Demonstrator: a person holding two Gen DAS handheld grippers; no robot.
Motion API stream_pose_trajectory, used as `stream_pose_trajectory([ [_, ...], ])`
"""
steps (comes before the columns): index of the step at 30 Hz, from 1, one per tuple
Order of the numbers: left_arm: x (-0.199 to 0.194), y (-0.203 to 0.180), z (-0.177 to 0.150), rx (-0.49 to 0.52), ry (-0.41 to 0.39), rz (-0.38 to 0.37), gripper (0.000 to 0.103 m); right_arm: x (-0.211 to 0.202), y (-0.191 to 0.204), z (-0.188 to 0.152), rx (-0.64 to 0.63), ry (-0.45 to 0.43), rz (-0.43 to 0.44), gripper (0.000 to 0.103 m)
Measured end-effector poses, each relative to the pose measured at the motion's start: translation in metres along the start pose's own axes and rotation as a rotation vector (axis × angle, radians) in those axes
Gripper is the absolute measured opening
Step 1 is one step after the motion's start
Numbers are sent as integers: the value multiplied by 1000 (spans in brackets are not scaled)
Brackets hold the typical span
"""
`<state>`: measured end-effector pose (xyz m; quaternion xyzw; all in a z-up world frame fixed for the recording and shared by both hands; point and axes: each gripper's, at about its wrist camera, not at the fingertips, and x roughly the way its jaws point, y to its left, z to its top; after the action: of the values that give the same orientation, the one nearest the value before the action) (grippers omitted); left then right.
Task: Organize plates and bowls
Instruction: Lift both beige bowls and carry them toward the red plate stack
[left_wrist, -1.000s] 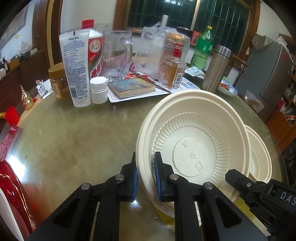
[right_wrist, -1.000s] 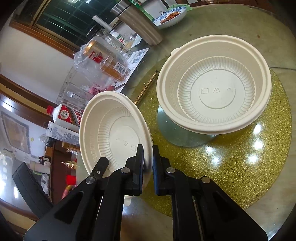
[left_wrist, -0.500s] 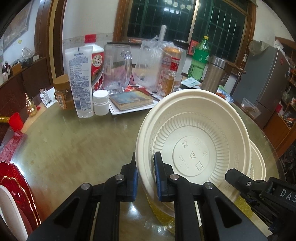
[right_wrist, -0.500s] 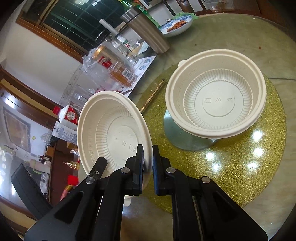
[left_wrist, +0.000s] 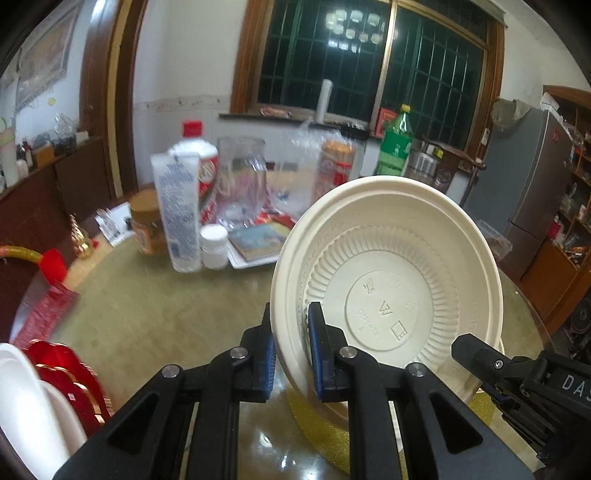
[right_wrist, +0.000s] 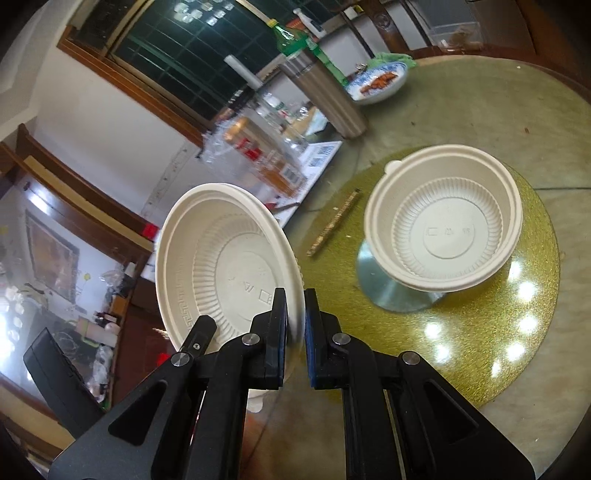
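Bowl (left_wrist: 388, 295) first: the left gripper (left_wrist: 290, 314) is clamped on its near rim, blue pads on either side of the wall. The right gripper (right_wrist: 295, 299) pinches the opposite rim the same way. The bowl hangs between them, tilted and clear of the table (left_wrist: 147, 314). It looks like thin moulded cream plastic or pulp, so I judge it light, a little springy and easy to buckle. The rolled rim is the stiffest place to hold, and two opposite pinches should stop it swinging. A second rim edge shows just beneath it, so it may be two nested bowls; I cannot be sure.

Embossed on its base are a triangle mark, a small square symbol and tiny characters too faint to read. The right gripper's body shows "DAS".

Farther out, another bowl (right_wrist: 443, 229) sits on the gold mat (right_wrist: 517, 369). The tube (left_wrist: 173, 214) has print too blurred to read.
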<state>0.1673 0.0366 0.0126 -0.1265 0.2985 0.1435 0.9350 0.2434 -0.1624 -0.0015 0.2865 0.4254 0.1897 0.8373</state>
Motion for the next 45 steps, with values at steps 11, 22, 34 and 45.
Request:
stream_pose_trajectory([
  [11, -51, 43, 10, -47, -53, 86, 14, -15, 49, -25, -101, 31, 91, 9],
  [22, -99, 96, -3, -73, -88, 134, 14, -33, 98, -75, -189, 77, 153, 9],
  [34, -123, 130, -18, -95, -96, 159, 15, -33, 122, -116, -241, 145, 209, 9],
  [45, -126, 149, -28, -110, -80, 180, 15, -10, 135, -133, -262, 210, 242, 9],
])
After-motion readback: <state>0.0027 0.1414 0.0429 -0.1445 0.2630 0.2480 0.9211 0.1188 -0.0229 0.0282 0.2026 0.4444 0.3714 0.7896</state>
